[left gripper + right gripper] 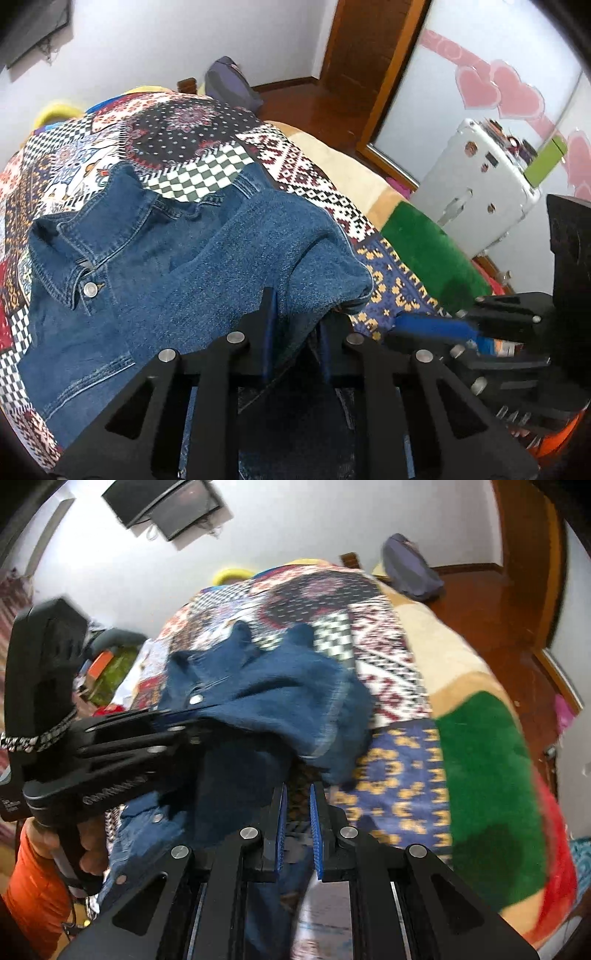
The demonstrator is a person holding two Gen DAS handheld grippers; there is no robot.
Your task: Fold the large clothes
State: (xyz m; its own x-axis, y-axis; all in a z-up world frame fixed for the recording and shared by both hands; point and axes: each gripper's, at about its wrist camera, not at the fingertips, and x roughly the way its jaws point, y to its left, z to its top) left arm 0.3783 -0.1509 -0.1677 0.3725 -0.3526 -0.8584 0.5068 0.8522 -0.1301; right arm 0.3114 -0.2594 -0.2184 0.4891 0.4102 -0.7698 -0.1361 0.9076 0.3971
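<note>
A blue denim jacket (pixel 155 258) lies on a patterned bedspread (pixel 295 170), collar and snap button to the left. My left gripper (pixel 295 314) is shut on a fold of the denim near its right edge and lifts it. In the right wrist view the jacket (pixel 266 686) is bunched up, and the left gripper (pixel 184 723) comes in from the left, clamped on the denim. My right gripper (pixel 297 797) has its blue pads a narrow gap apart, just below the jacket's hanging edge, holding nothing. It also shows at the right of the left wrist view (pixel 436 328).
The bed carries a beige, green and red blanket (pixel 487 768) to the right. A white cabinet (pixel 476 192) stands beside the bed, a purple bag (pixel 410 568) at the far end, a wall screen (pixel 166 506) above. Wooden floor (pixel 491 616) lies right of the bed.
</note>
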